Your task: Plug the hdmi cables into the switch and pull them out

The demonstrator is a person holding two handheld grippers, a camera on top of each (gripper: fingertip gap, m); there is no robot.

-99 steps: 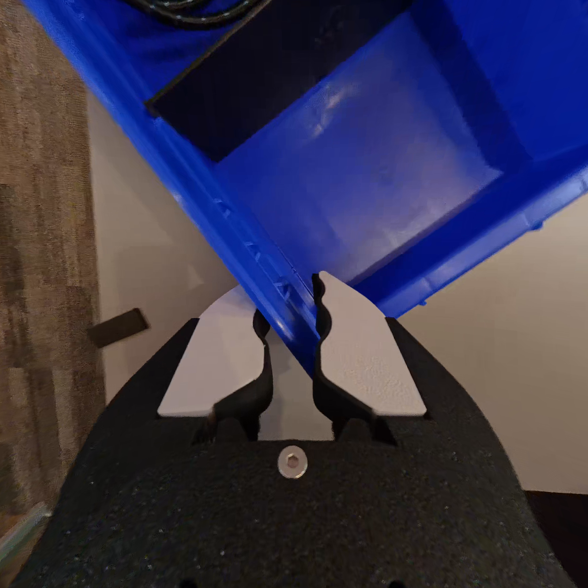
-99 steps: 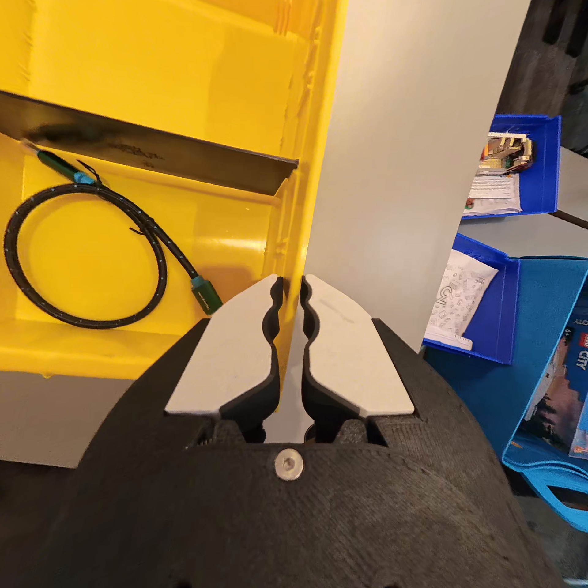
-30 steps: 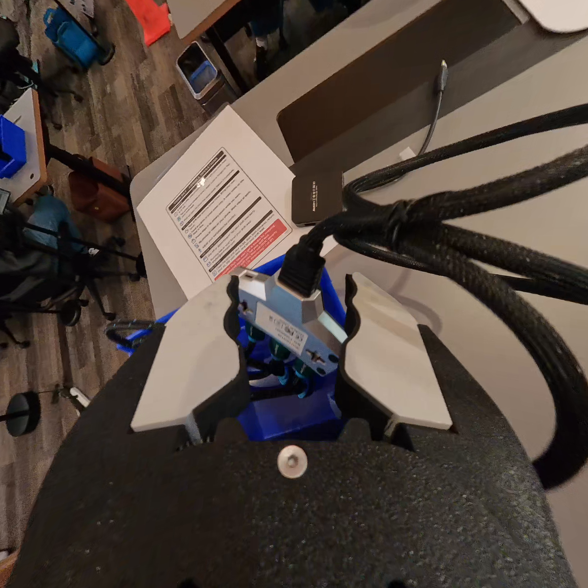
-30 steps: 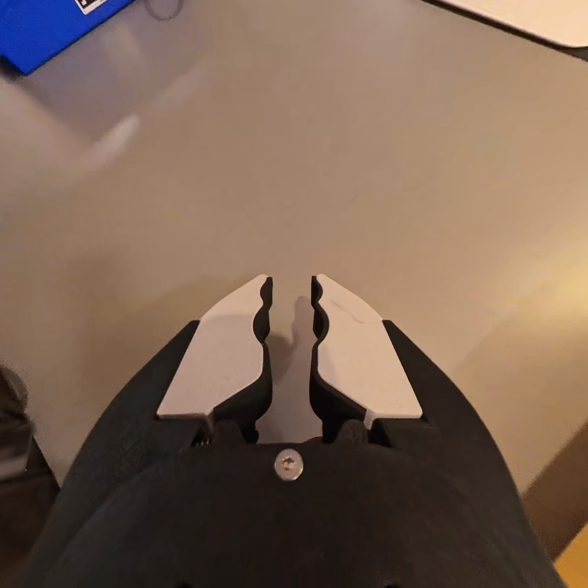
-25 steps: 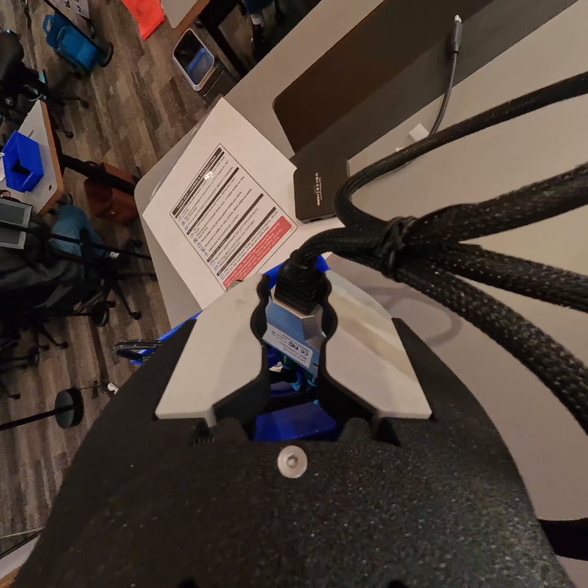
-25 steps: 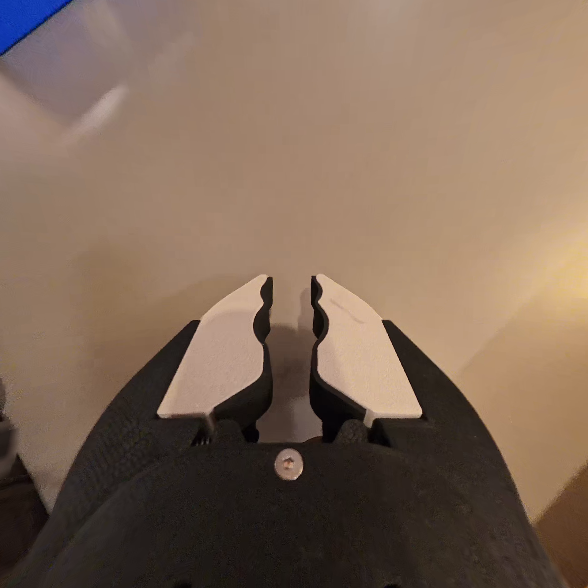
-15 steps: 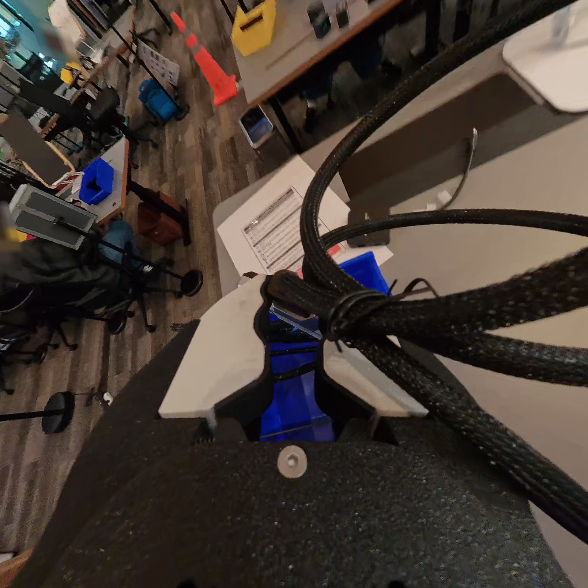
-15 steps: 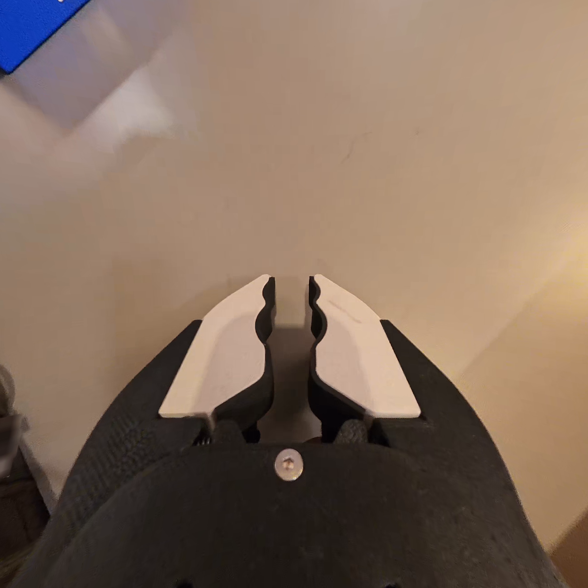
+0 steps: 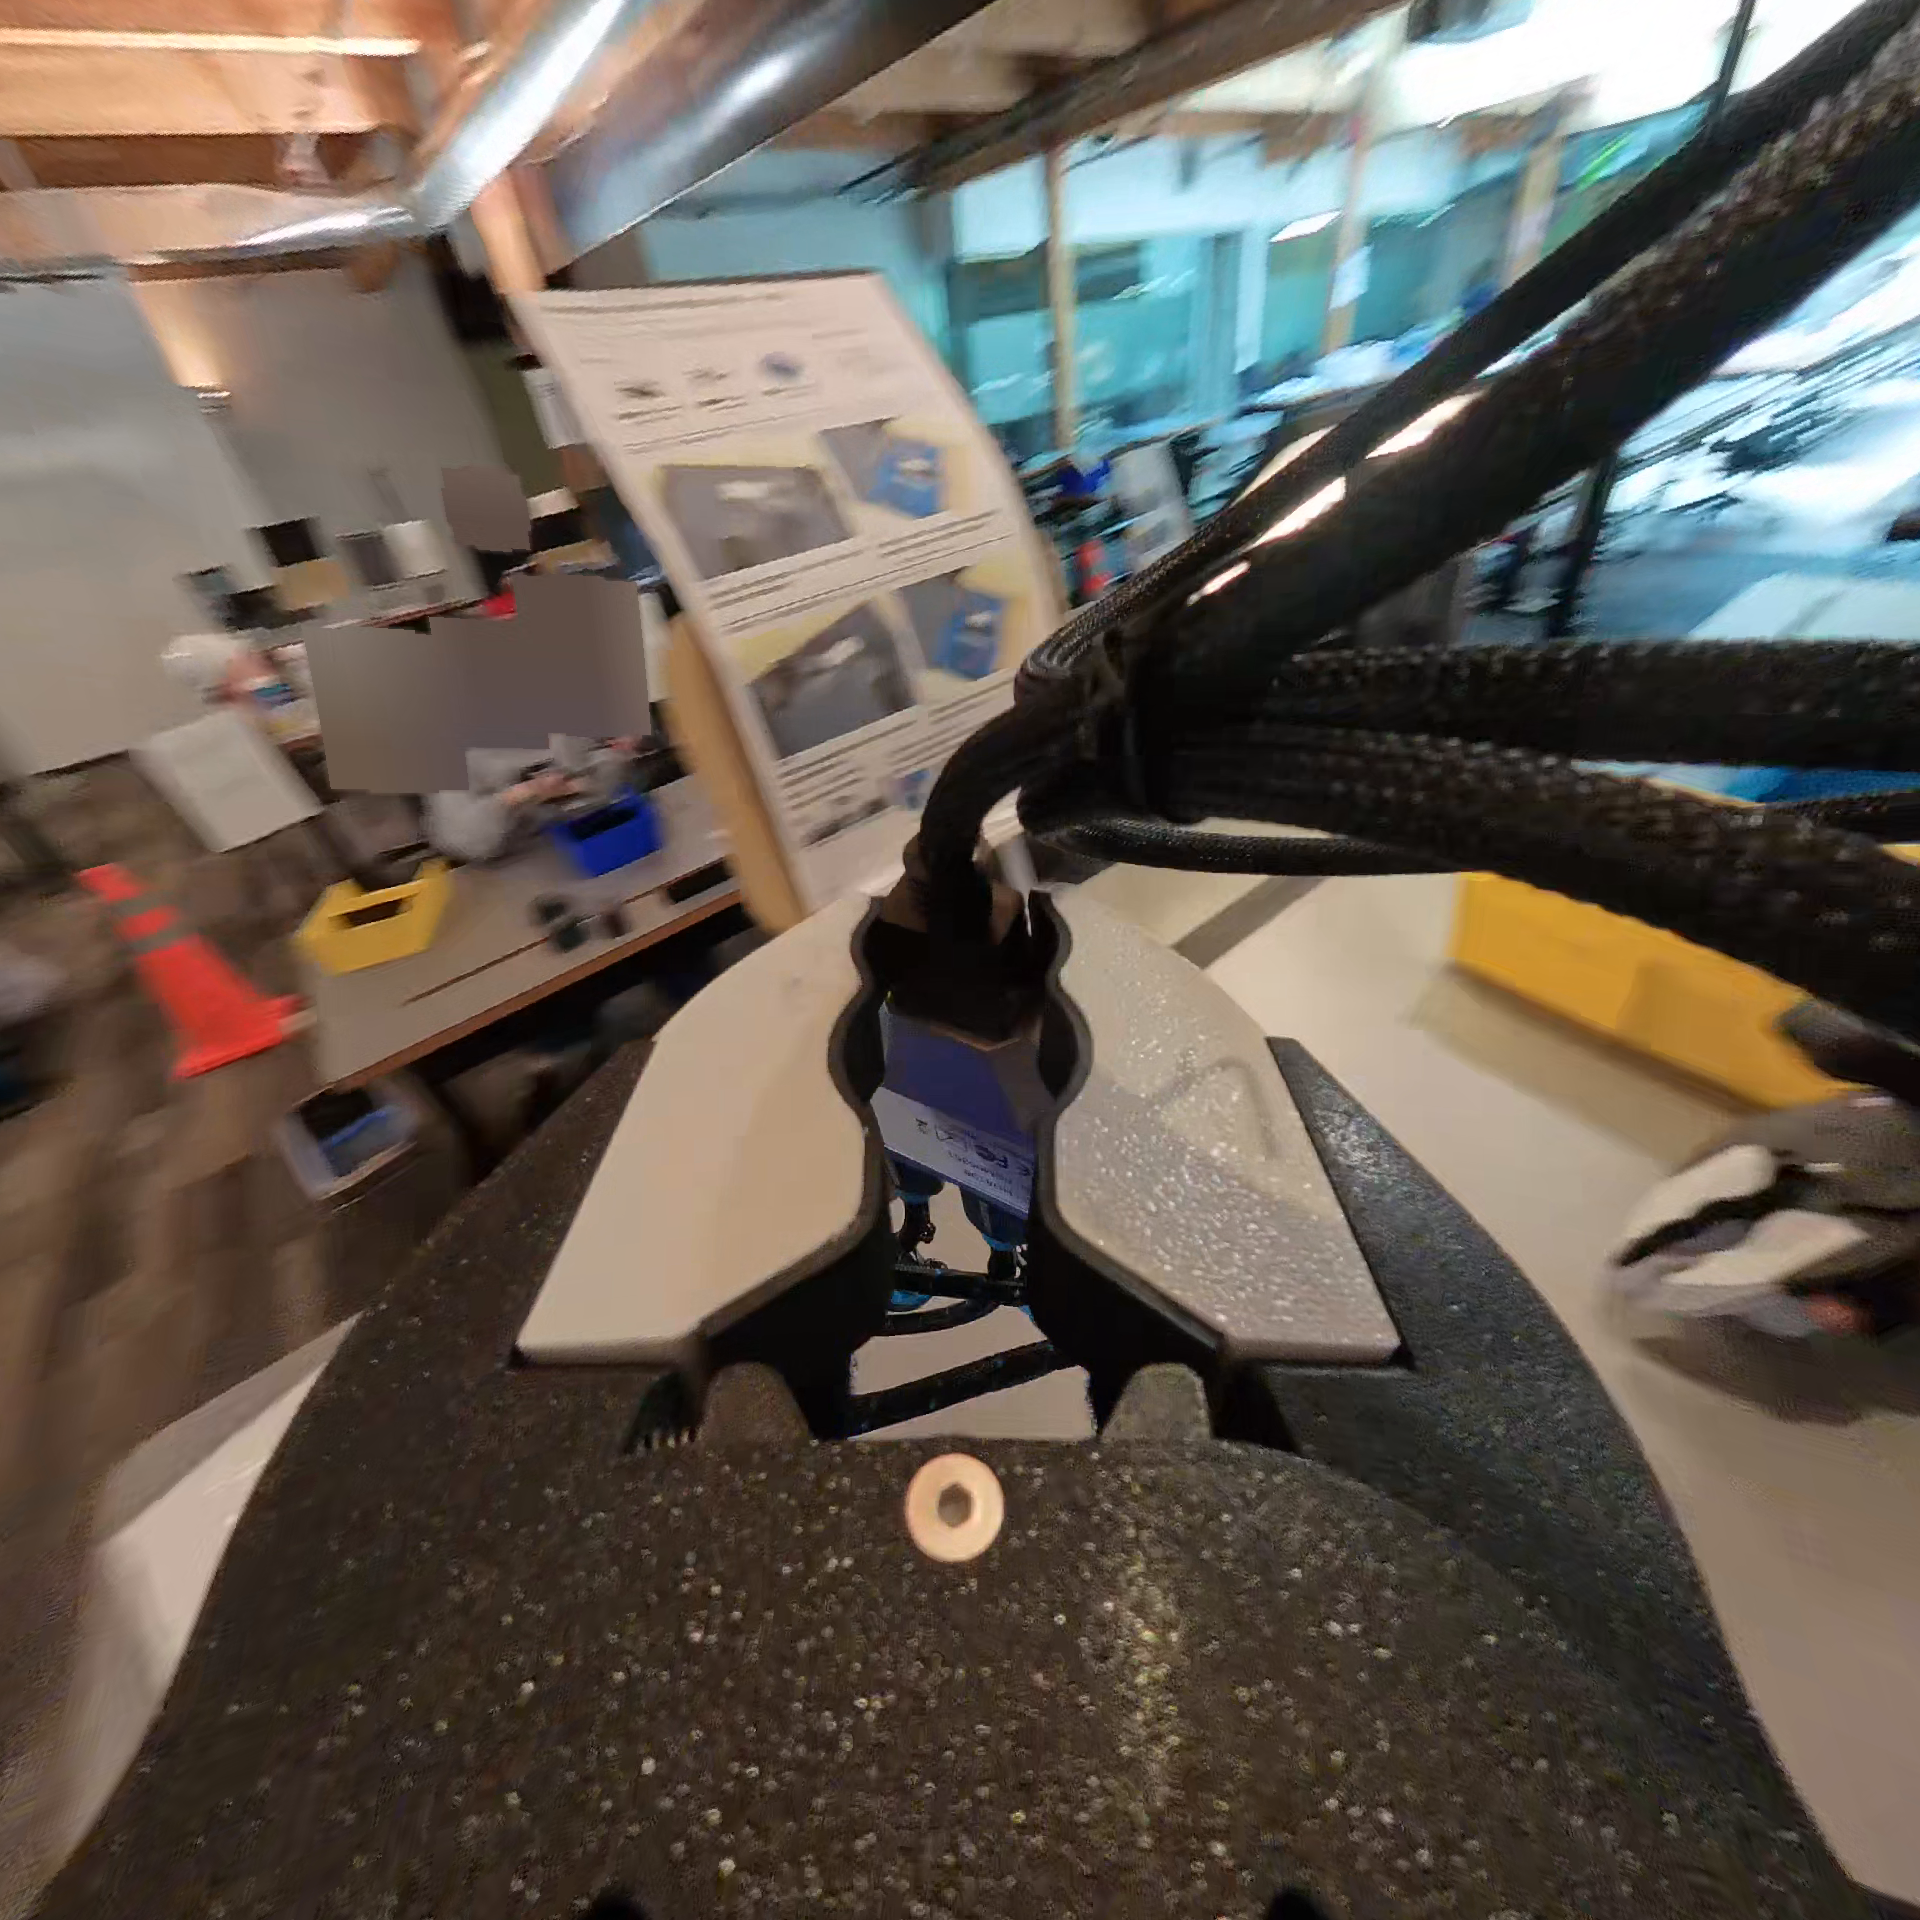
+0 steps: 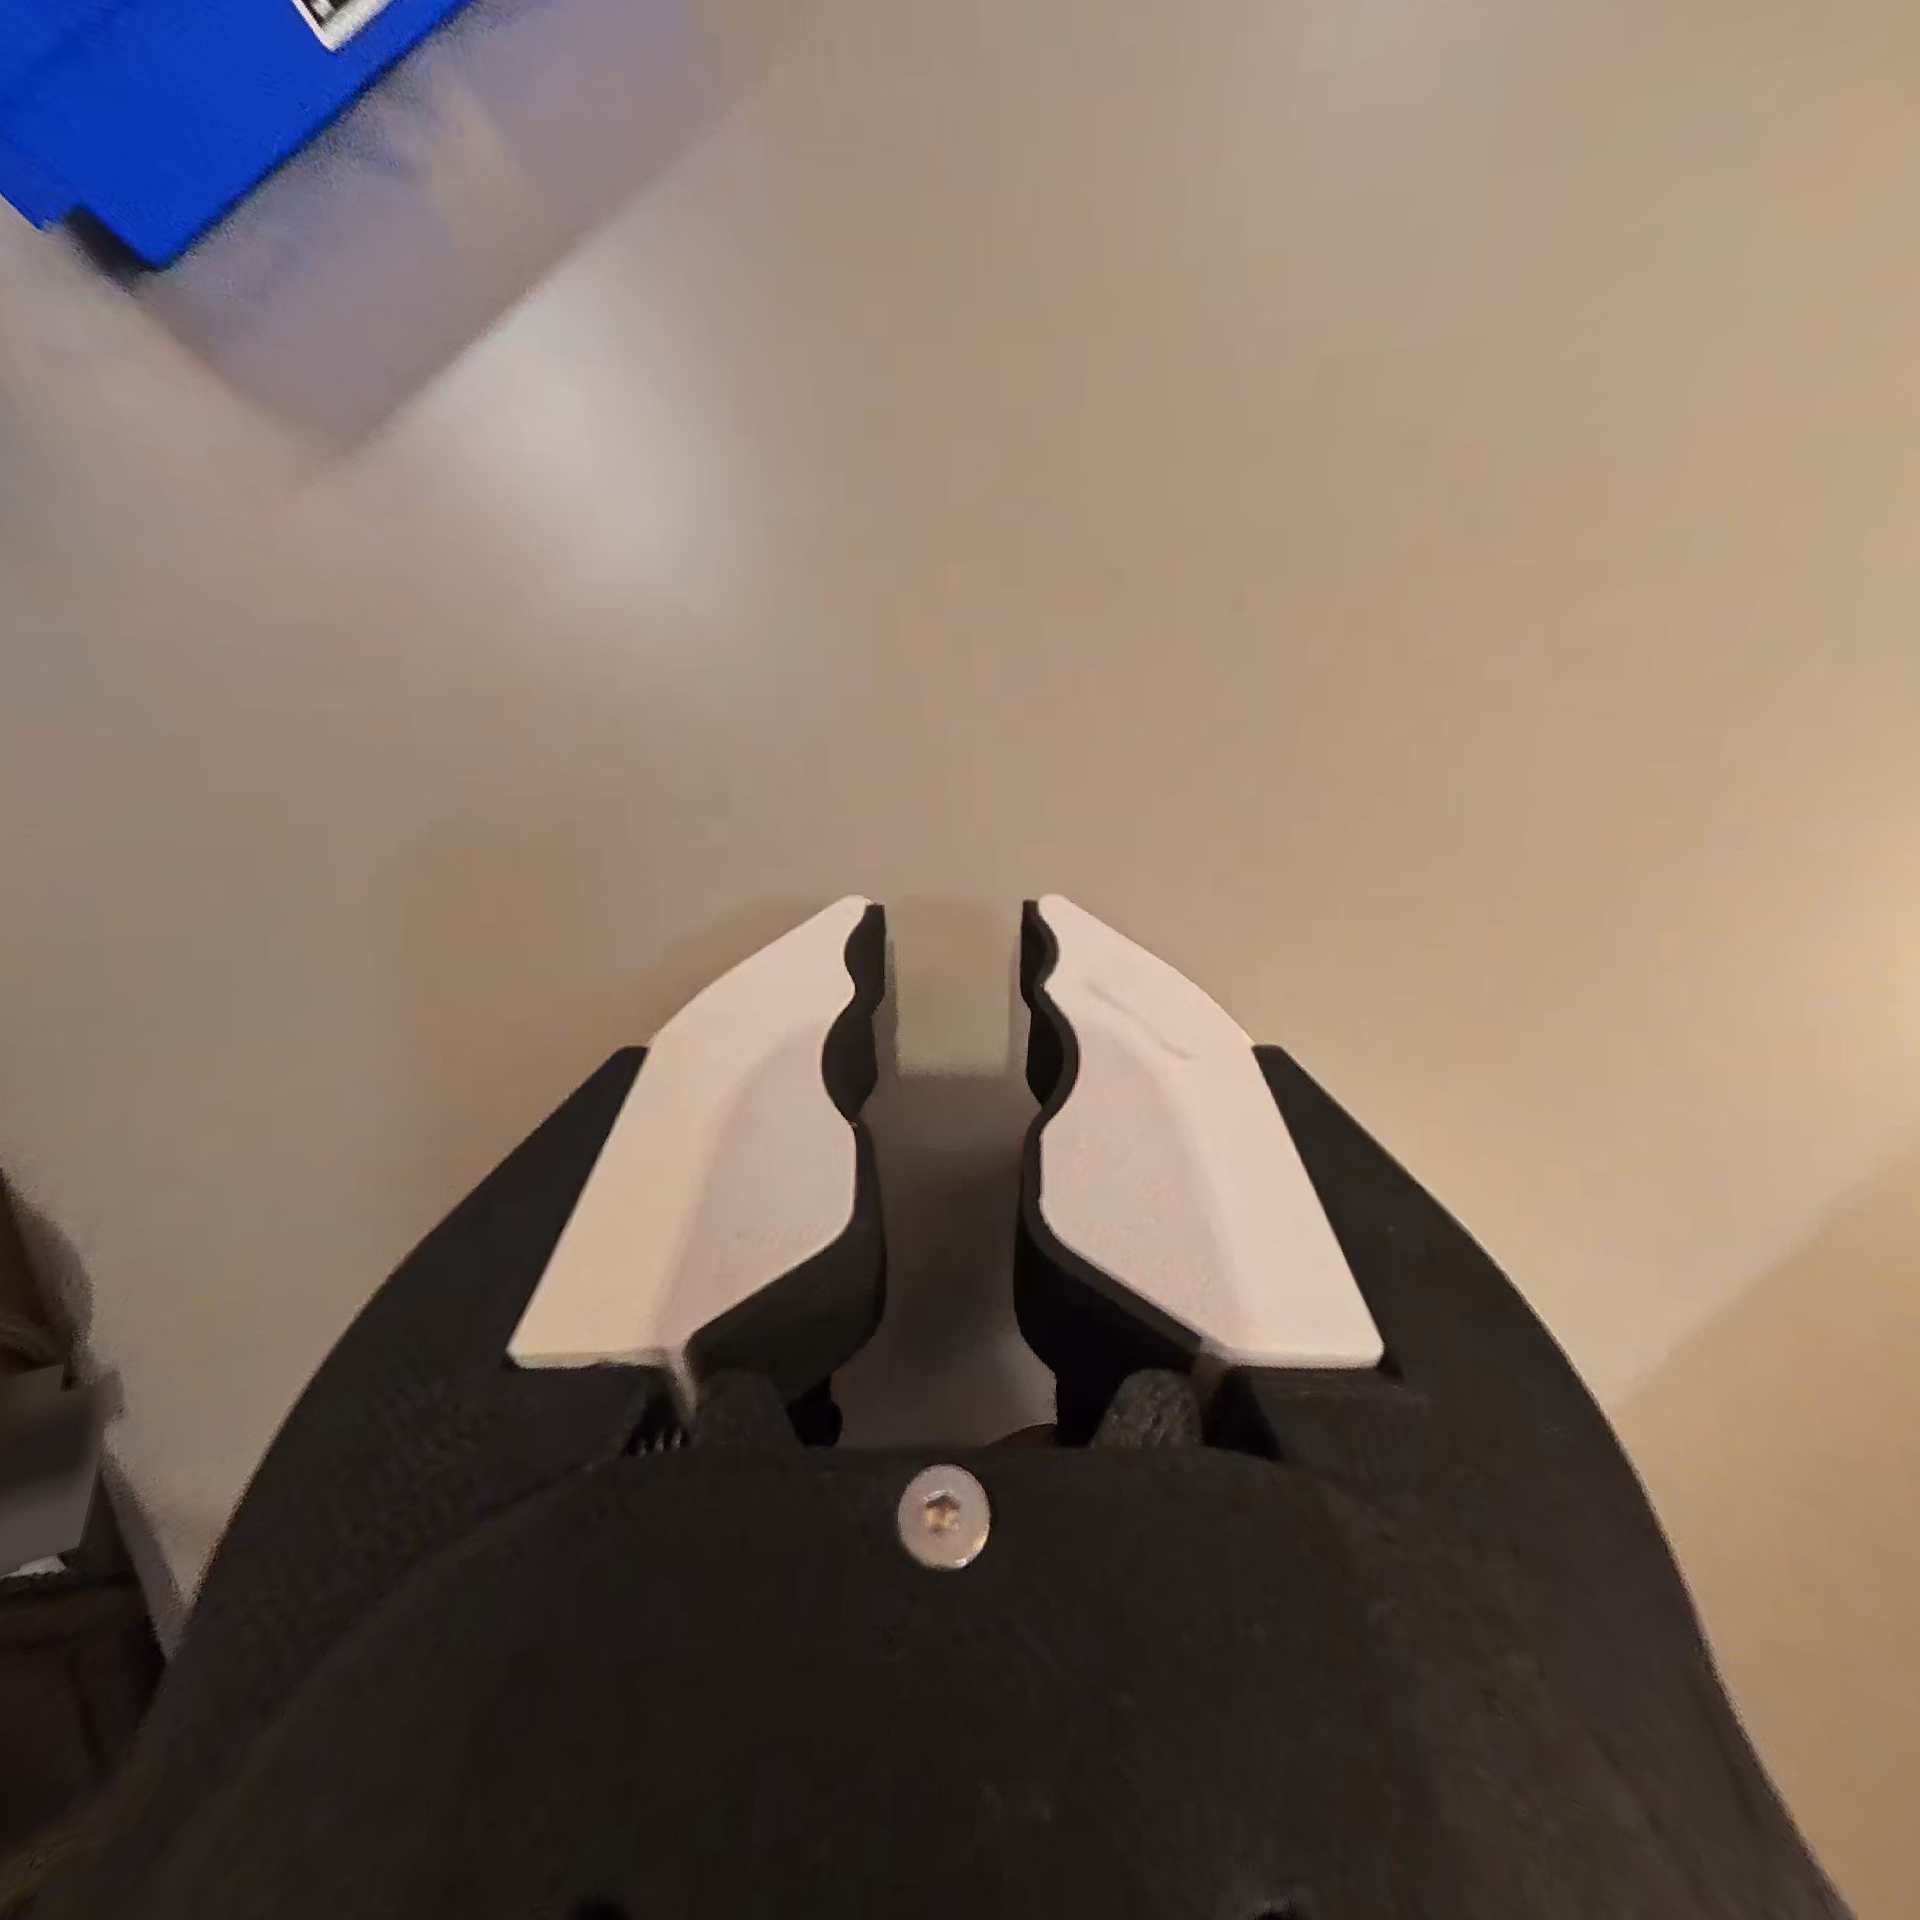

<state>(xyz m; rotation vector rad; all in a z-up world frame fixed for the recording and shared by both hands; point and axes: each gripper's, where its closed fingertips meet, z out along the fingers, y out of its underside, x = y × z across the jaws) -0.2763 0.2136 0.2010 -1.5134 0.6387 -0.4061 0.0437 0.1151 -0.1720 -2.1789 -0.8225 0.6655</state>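
In the left wrist view my left gripper (image 9: 956,935) is shut on a small silver-blue adapter hub (image 9: 956,1101). Both pads press its sides and the black plug (image 9: 951,966) at its top. A bundle of thick black braided cables (image 9: 1455,748) runs from the plug up and to the right. Thin cables with teal ends (image 9: 940,1236) hang under the hub. The gripper is raised and looks out across the room. In the right wrist view my right gripper (image 10: 954,914) is open and holds nothing, close above a bare beige table (image 10: 1143,520).
A blue bin corner (image 10: 156,114) lies at the far left of the right wrist view. In the left wrist view a yellow bin (image 9: 1621,977) stands on the table at right, a blurred grey-white shape (image 9: 1766,1236) is at the right edge, and a poster board (image 9: 810,540) and an orange cone (image 9: 197,987) stand behind. The grippers' ends are close to 50 centimeters from one another.
My left pads stood wide around the hub a second ago, then closed on it and lifted it; the view swung up from the table to the room. The right gripper stayed over the table, empty.
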